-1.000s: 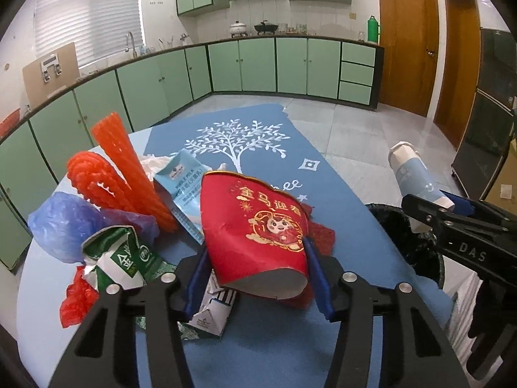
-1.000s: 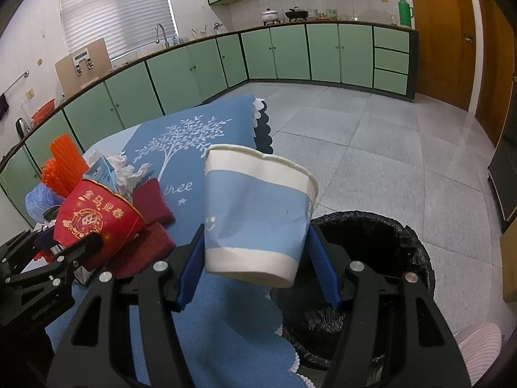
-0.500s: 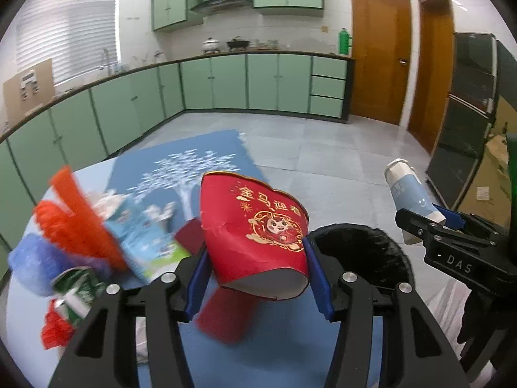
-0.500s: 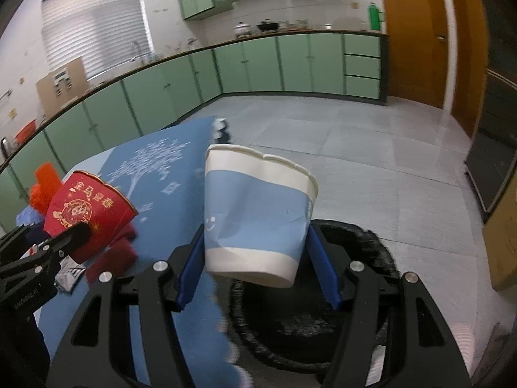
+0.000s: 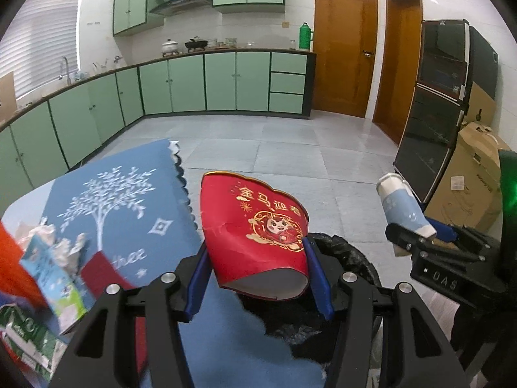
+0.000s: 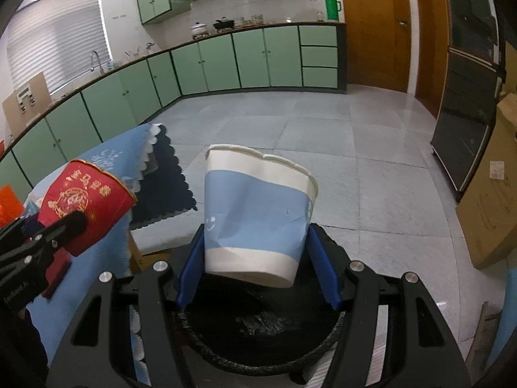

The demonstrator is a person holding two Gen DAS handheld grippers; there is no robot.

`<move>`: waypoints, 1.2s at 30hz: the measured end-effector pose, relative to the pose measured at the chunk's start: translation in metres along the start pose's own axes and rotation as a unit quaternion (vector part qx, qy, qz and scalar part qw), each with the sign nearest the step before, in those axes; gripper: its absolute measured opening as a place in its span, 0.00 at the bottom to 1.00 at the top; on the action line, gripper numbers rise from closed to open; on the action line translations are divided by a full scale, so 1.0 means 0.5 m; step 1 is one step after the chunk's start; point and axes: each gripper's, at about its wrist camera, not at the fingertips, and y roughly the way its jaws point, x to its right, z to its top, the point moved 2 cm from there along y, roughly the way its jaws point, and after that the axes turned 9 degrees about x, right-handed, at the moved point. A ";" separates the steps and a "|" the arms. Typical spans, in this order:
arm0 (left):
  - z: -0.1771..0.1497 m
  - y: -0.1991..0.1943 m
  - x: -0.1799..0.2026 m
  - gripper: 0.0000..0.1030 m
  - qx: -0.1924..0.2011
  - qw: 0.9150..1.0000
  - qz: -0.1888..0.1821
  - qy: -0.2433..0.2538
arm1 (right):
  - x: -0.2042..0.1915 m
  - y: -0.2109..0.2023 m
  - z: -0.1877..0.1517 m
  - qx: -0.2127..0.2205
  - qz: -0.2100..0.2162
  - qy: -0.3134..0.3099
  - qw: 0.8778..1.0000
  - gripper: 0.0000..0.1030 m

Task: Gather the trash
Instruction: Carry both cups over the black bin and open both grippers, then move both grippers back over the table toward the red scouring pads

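My left gripper (image 5: 257,274) is shut on a dented red paper cup (image 5: 255,232) with gold print, held at the table's right edge beside the black-lined trash bin (image 5: 352,268). My right gripper (image 6: 257,270) is shut on a crumpled blue and white paper cup (image 6: 255,216), hanging right over the open bin (image 6: 265,333). Each view shows the other gripper: the right one with the blue cup (image 5: 404,210) sits at the right, the left one with the red cup (image 6: 84,203) at the left.
On the table's blue tree-print cloth (image 5: 122,200) lie more scraps at the left: a light blue carton (image 5: 51,274), a green wrapper (image 5: 22,339), red pieces. Cardboard boxes (image 5: 468,187) and a dark cabinet (image 5: 442,103) stand to the right; tiled floor lies beyond.
Both grippers have swung to the right with their cups, away from the trash pile. The blue cup now hangs over the bin and the red cup has reached the table's edge beside it.
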 end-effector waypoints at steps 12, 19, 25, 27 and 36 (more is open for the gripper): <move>0.014 0.054 0.040 0.75 -0.016 0.999 -0.038 -0.006 | 0.052 0.058 -0.026 -0.019 -0.034 0.007 0.999 0.74; 0.016 0.030 0.016 0.82 -0.011 1.000 -0.023 -0.008 | 0.064 0.050 -0.028 -0.017 -0.043 0.025 0.999 0.87; 0.010 -0.025 -0.041 0.88 0.004 1.000 0.017 -0.005 | 0.002 0.025 -0.012 -0.009 -0.011 0.022 1.000 0.89; 0.007 -0.054 -0.075 0.88 0.012 0.999 0.038 -0.010 | -0.028 0.019 -0.007 -0.007 0.005 0.018 1.000 0.89; -0.040 -0.178 -0.236 0.88 0.023 0.987 0.153 -0.045 | -0.198 -0.002 -0.009 0.004 0.069 -0.013 0.997 0.89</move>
